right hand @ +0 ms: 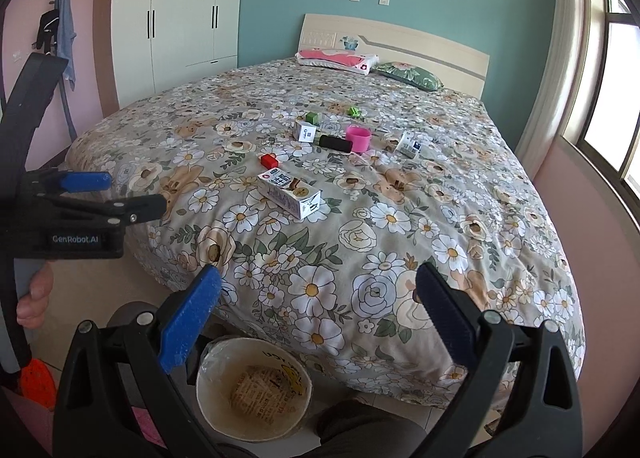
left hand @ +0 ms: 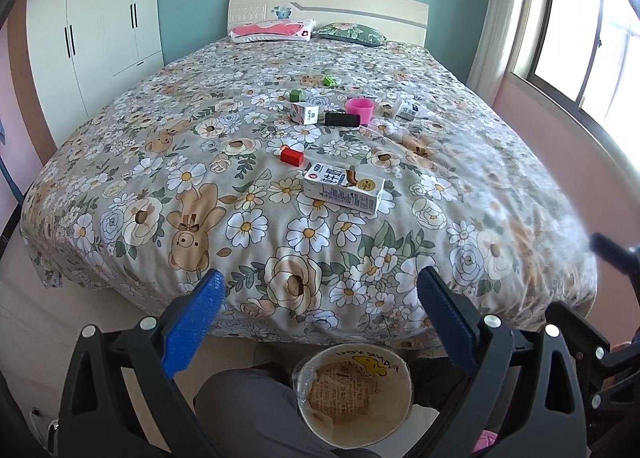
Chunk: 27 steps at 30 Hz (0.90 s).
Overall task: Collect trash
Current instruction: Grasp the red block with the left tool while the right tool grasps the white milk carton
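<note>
A white milk carton (left hand: 344, 187) lies on the flowered bed (left hand: 200, 161), nearest the foot; it also shows in the right wrist view (right hand: 289, 193). Farther up lie a small white box (left hand: 306, 112), a black cylinder (left hand: 342, 119), a pink cup (left hand: 360, 107), a second white carton (left hand: 408, 109), a red block (left hand: 292, 156) and two green blocks (left hand: 297, 95). A lined paper bin (left hand: 354, 394) stands on the floor below both grippers. My left gripper (left hand: 320, 290) is open and empty. My right gripper (right hand: 318, 286) is open and empty. The left gripper shows from the side in the right wrist view (right hand: 132, 193).
A white wardrobe (left hand: 100, 29) stands left of the bed. A window (left hand: 592, 29) and curtain (left hand: 504, 9) are at the right. Two pillows (left hand: 272, 30) lie at the headboard. The person's knee (left hand: 248, 414) is beside the bin.
</note>
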### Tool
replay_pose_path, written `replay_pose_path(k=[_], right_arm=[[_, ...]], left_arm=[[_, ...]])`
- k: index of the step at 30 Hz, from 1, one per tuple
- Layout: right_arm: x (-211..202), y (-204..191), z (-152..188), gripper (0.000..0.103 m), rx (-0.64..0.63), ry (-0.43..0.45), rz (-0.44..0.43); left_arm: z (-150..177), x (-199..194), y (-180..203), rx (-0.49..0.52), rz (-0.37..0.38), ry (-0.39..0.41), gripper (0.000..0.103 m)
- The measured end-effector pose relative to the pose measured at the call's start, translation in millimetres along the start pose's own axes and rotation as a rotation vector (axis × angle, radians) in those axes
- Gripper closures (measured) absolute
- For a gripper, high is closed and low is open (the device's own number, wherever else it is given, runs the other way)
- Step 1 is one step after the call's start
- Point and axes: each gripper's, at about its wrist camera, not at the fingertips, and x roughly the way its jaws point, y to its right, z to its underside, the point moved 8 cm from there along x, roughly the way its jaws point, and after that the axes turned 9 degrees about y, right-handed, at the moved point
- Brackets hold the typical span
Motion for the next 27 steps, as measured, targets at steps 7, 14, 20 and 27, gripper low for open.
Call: replay_pose_path(k=[7, 14, 20, 27], right_arm=[[68.0, 4.9, -14.2, 0.007, -0.060, -0.018, -0.130], [141.9, 3.7, -21.1, 0.007, -0.099, -0.041, -0.306], [210.2, 5.7, -16.5, 0.007, -0.084, -0.131, -0.413], [275.2, -9.2, -6.1, 0.007, -0.112, -0.228, -0.536]], left_arm=[[-37.9, 81.2, -15.4, -0.140, 0.010, -0.106, 0.005], [-63.6, 171.3, -18.6, -0.296, 0.016, -0.247, 0.005], [-79.0, 240.6, -33.9, -0.444, -0.014, -0.324, 0.005], [-72.5, 313.7, -46.9, -0.538, -0.060, -0.432, 0.005]])
